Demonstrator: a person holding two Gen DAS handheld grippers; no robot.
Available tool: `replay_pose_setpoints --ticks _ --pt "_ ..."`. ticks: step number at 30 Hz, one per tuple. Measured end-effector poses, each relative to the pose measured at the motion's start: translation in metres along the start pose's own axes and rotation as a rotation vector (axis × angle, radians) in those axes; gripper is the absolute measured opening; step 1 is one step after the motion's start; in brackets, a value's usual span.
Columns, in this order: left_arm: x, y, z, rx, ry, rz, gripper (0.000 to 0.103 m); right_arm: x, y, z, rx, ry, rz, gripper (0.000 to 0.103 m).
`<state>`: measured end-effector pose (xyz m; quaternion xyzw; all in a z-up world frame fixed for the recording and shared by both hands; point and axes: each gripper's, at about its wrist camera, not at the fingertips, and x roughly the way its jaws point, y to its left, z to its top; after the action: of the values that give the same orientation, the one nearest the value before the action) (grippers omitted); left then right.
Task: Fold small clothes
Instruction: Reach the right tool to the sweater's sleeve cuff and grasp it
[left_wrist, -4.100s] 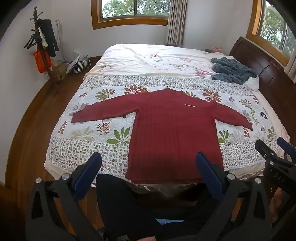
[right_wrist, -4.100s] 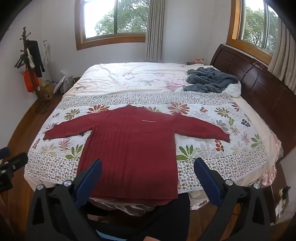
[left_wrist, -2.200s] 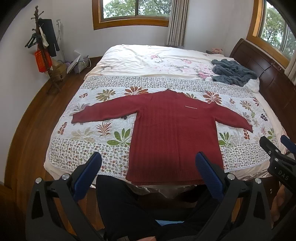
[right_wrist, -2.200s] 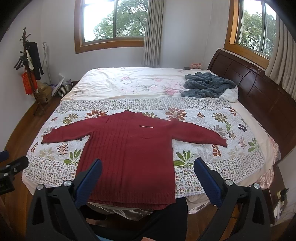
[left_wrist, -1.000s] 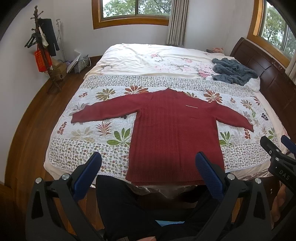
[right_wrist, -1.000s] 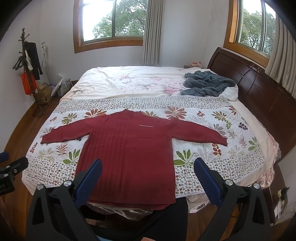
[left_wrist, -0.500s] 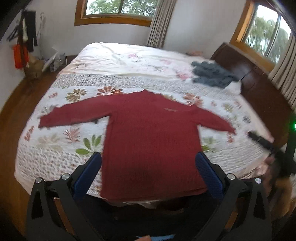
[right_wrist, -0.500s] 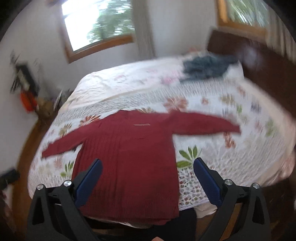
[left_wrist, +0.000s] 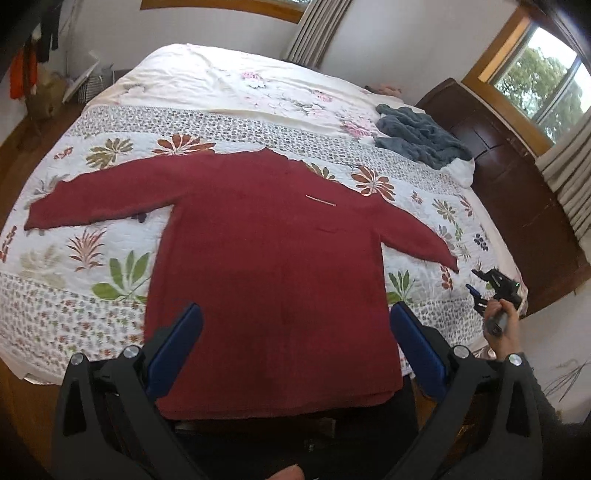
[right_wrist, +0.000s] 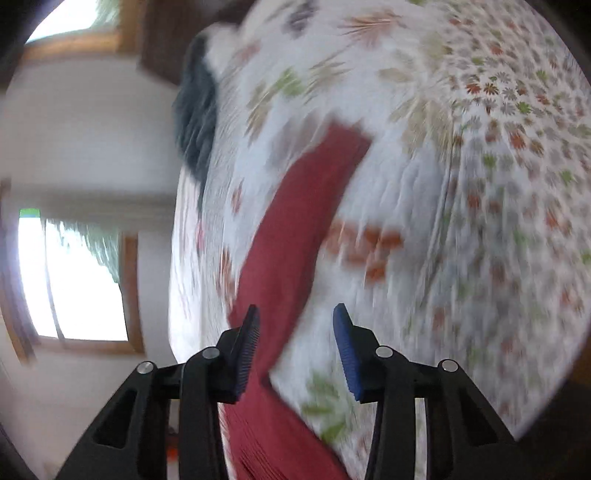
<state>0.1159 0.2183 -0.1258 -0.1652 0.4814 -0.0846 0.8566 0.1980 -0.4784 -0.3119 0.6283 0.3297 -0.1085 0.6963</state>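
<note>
Red ribbed-knit sweater (left_wrist: 266, 266), flat, sleeves spread, on quilted floral bedspread (left_wrist: 74, 280). Left gripper (left_wrist: 295, 332) jaws wide apart; right gripper (right_wrist: 295, 343) jaws apart near sleeve, empty.

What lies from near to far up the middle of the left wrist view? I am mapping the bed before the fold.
Left gripper with open blue-padded jaws → dark red knit sweater spread flat → leaf-patterned white quilt → cream floral bedsheet → grey pleated curtain.
</note>
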Motion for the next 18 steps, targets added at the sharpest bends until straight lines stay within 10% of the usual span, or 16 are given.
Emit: replay_pose_setpoints --ticks 18 --pt "0.064 -0.018 0.025 -0.027 0.072 0.009 0.1 0.093 -0.04 0.094 0.172 -0.079 -0.012 0.043"
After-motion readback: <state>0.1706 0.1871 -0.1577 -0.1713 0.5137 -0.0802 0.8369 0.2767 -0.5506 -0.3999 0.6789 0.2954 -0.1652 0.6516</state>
